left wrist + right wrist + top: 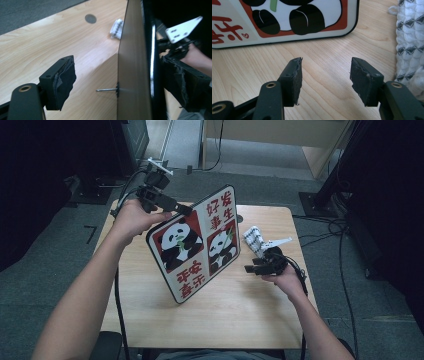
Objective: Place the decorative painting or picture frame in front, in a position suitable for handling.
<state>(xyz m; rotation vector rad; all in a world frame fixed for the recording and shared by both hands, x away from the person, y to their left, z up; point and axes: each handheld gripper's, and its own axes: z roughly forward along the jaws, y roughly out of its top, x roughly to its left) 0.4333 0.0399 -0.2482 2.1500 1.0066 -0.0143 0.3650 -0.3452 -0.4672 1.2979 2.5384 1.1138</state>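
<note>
Panda board (197, 245): stands tilted on the table (250, 315) on its lower edge, top corner between the left jaws, lower right edge just ahead of the right jaws
Cloth (254, 239): lies on the table just beside the right jaws, apart from the board
Left gripper (176, 209): jaws wide, board edge-on between them; one pad (65, 80) stands well off the brown back, the other looks to be against the picture side, so the board seems only propped; close squarely on the rim before lifting or it may slip
Right gripper (325, 75): jaws wide with nothing between, low over the wood; bring them onto the board's near edge to steady it
Pin (106, 89): juts from the board's back, between the far pad and the board; keep the pad off it
</note>
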